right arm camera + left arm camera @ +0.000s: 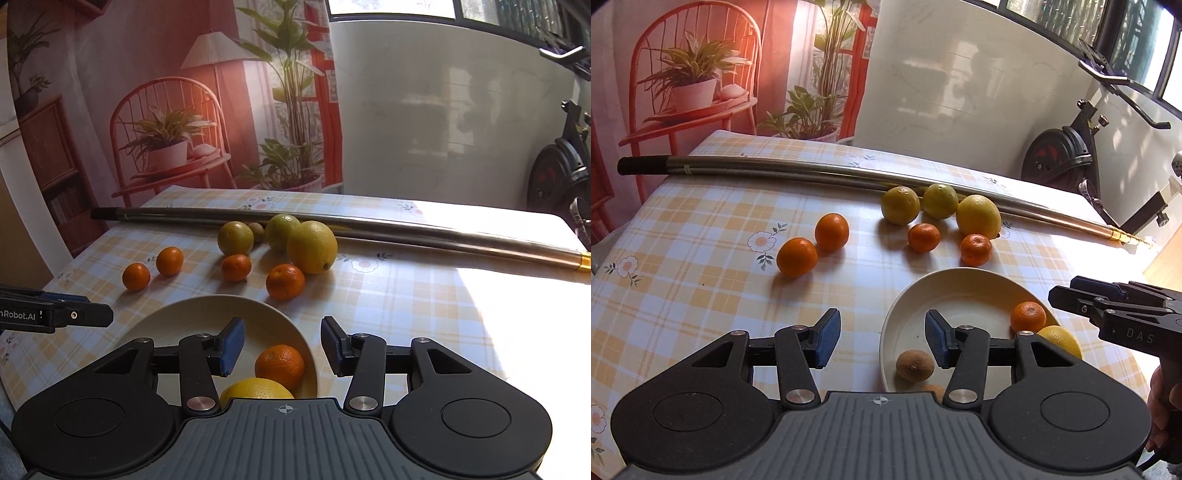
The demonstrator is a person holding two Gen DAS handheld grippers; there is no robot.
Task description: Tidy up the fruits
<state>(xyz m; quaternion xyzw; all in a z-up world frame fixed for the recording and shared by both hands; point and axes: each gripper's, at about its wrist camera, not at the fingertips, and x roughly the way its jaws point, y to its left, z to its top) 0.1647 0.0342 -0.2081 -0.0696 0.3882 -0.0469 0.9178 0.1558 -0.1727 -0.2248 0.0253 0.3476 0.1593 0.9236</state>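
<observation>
Both grippers [882,343] [282,345] wide open and empty over bowl [960,280] holding tangerine [1028,316], lemon [1062,339], kiwi [914,365]; loose fruit at 12 o'clock, risk: round tangerine [285,281] rolls off on off-centre pinch

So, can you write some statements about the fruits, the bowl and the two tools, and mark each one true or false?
1. Both tools, the left tool and the right tool, are open and hold nothing. True.
2. The bowl is empty. False: it holds a mandarin, a lemon and a kiwi.
3. A metal pole lies on the table behind the fruits. True.
4. All fruits on the tablecloth are orange. False: the large lemon is yellow, and two round fruits beside it are yellow-green.
5. The bowl is blue. False: it is cream white.
</observation>
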